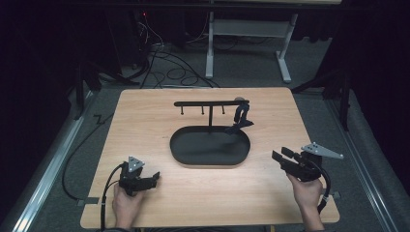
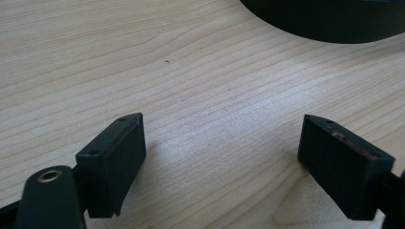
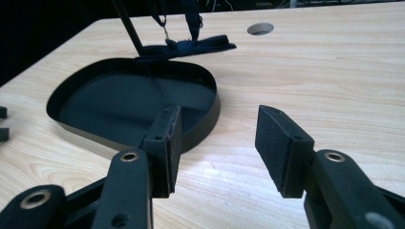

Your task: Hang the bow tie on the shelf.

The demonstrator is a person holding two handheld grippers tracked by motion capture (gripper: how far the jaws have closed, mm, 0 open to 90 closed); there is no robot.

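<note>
Both the left tool [image 2: 222,157] and right tool [image 3: 219,148] gape wide, empty, above the wooden table [image 1: 145,121].

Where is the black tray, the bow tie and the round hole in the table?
black tray [image 1: 211,146], high view, on its flat floor.
bow tie [image 3: 191,47], right gripper view, on its middle knot, by the tray's far rim.
round hole [image 3: 260,28], right gripper view, on its dark opening.

High view overhead, facing forward; both gripper views low, close, sharing the black tray [image 1: 210,145].
</note>
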